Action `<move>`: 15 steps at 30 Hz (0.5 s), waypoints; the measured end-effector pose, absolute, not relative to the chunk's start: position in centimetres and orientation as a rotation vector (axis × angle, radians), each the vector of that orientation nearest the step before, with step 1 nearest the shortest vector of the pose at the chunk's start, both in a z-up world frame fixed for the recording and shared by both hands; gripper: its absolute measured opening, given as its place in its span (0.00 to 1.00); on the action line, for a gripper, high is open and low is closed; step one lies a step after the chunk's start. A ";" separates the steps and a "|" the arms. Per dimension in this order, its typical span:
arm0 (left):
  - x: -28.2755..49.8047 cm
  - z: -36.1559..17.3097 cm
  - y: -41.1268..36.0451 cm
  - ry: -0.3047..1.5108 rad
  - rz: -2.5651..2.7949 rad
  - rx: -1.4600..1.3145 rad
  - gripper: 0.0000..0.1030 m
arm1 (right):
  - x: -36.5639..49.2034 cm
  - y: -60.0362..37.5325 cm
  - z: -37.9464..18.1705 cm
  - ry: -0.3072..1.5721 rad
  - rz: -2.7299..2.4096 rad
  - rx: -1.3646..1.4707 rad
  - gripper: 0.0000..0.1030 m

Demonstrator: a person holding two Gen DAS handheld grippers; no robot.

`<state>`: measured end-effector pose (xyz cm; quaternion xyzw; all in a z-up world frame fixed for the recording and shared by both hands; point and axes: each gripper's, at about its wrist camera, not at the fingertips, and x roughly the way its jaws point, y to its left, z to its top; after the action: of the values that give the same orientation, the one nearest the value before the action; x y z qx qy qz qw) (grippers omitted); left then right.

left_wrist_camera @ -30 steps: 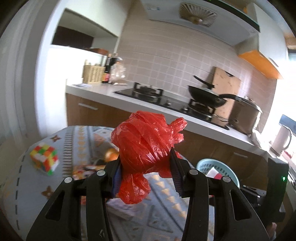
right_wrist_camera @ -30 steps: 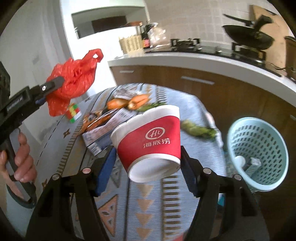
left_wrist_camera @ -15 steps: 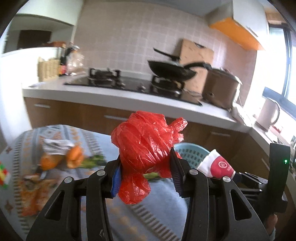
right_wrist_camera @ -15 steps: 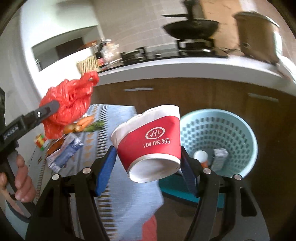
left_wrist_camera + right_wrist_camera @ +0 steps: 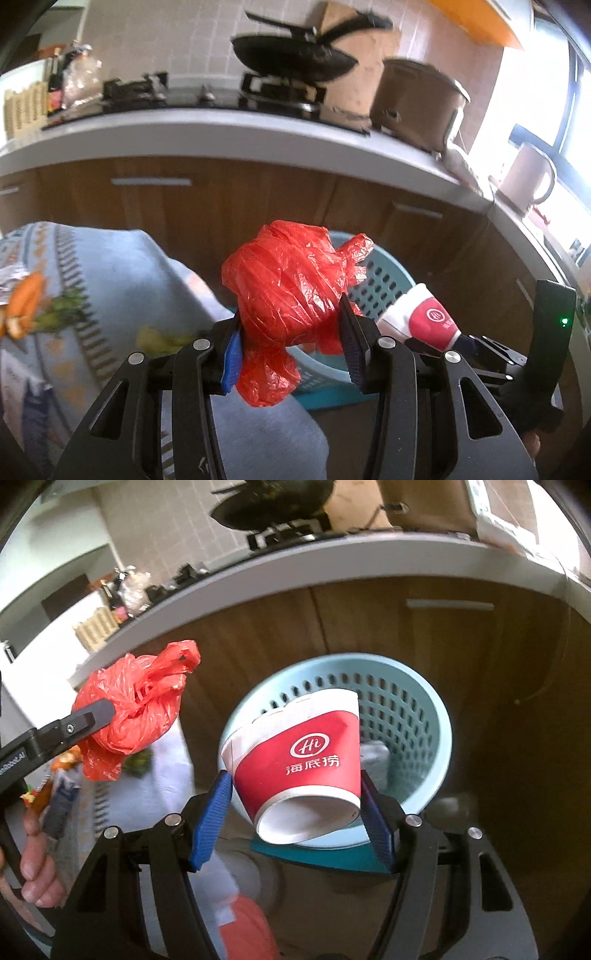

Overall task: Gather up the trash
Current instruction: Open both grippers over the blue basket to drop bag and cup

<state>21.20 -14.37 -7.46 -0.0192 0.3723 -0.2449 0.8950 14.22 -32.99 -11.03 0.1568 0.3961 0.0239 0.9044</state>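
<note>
A table draped in a pale blue patterned cloth (image 5: 122,273) is occupying the left of the left wrist view, with an orange carrot piece (image 5: 26,302) lying on it near the edge. Beside the table, on the floor in front of wooden kitchen cabinets (image 5: 424,627), a round light-blue perforated plastic basket (image 5: 424,716) is standing, with some pale items inside that are too blurred to identify.

The left gripper (image 5: 291,332) is clamping a crumpled red plastic bag (image 5: 291,288) between its blue-padded fingers. The bag's long axis is running roughly vertically, its knotted handles pointing up and to the right, its tail hanging below the pads. It is being held in the air between the table edge and the basket.

The right gripper (image 5: 295,801) is gripping a red-and-white paper cup with a printed logo (image 5: 303,757). The cup is lying tilted, its base facing the camera and its open mouth pointing away toward the basket, directly above the basket opening.
</note>
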 end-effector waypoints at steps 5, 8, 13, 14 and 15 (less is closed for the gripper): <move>22.3 -9.1 -16.7 0.829 -0.544 -0.016 0.53 | 15.3 -33.8 -12.8 0.880 -0.019 0.322 0.63; 22.2 -9.4 -17.3 0.829 -0.550 -0.007 0.64 | 15.5 -34.4 -13.2 0.902 -0.038 0.332 0.63; 21.7 -9.4 -16.8 0.828 -0.548 -0.007 0.64 | 15.6 -35.3 -13.2 0.902 -0.054 0.341 0.63; 21.6 -9.4 -16.4 0.829 -0.543 -0.015 0.64 | 15.6 -35.3 -13.1 0.901 -0.054 0.342 0.63; 21.5 -9.3 -16.0 0.828 -0.539 -0.022 0.64 | 15.5 -35.2 -13.0 0.897 -0.053 0.342 0.64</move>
<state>21.54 -16.05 -9.34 -0.0107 0.3975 -0.2588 0.8803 15.54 -35.23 -12.99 0.1645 0.4316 -0.0256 0.8866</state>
